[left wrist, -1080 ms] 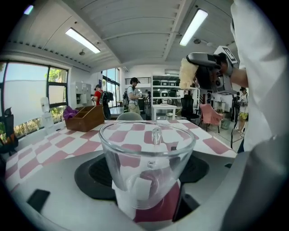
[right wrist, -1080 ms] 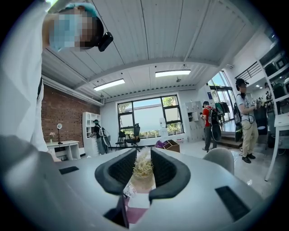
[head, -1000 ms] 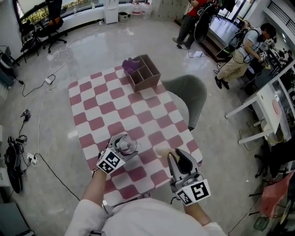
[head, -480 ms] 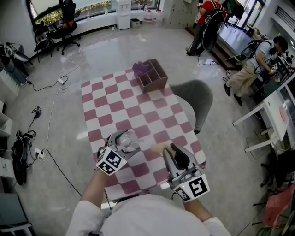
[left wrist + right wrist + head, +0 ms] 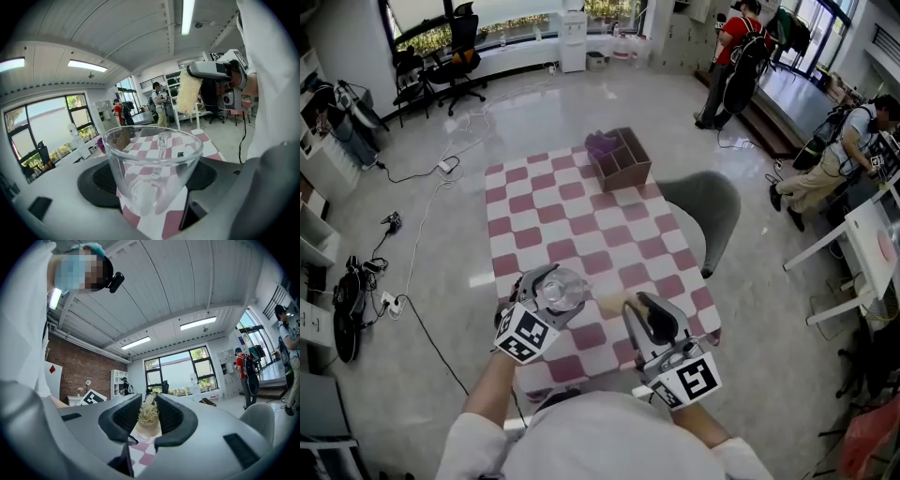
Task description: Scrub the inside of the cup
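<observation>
Both grippers are clenched as I watch: my left gripper (image 5: 553,284) grasps the clear glass cup (image 5: 152,178), mouth up, over the six o'clock end of the pink-checked table (image 5: 572,220), and my right gripper (image 5: 643,309) pinches the pale fibrous scrubber (image 5: 149,416) near the cup's three o'clock, outside its rim.

Clear cup (image 5: 152,173) clamped in left tool (image 5: 150,187)

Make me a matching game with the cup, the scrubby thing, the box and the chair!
Things:
1. glass cup
2. pale scrubber
3. wooden box
4. grey chair

Places:
A. at the far end of the table
B. in the right gripper
C. beside the table
D. in the left gripper

Pairs: 1-D, 2-B, 3-A, 4-C
</observation>
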`<state>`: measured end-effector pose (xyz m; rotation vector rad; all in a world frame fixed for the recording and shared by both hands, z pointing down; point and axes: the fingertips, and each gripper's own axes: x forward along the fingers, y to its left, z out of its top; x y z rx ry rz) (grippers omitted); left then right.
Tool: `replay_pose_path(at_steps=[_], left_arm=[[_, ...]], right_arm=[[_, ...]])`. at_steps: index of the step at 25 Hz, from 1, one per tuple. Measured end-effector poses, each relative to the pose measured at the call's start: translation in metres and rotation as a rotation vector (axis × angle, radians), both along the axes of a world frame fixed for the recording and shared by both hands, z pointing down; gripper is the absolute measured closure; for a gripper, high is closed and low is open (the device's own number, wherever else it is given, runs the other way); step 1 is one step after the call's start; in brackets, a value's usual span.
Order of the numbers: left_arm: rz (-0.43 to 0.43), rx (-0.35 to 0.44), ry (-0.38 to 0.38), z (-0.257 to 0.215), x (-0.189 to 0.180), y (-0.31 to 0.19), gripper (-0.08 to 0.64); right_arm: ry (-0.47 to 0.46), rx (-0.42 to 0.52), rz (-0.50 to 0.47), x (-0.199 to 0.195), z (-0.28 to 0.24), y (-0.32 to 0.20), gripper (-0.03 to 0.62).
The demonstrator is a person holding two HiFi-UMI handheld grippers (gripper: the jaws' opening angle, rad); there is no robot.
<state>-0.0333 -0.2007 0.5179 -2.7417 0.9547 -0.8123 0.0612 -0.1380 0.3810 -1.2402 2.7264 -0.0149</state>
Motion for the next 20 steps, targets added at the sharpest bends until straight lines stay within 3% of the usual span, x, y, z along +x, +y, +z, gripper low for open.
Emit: replay_pose_path(at_steps=[13, 17, 20], left_arm=[[-0.070, 0.080, -0.131, -0.029, 0.002, 0.041, 0.172], [-0.069, 0.104, -0.199, -0.035, 0.003, 0.050, 0.172], [-0.063, 0.113, -0.206, -0.039, 0.005, 0.055, 0.172]], right_arm=[[-0.015, 0.088, -0.135, -0.024, -0.029, 0.037, 0.492], [-0.014, 0.102, -0.173, -0.036, -0.034, 0.043, 0.492], [-0.005, 0.109, -0.201, -0.044, -0.035, 0.046, 0.492]])
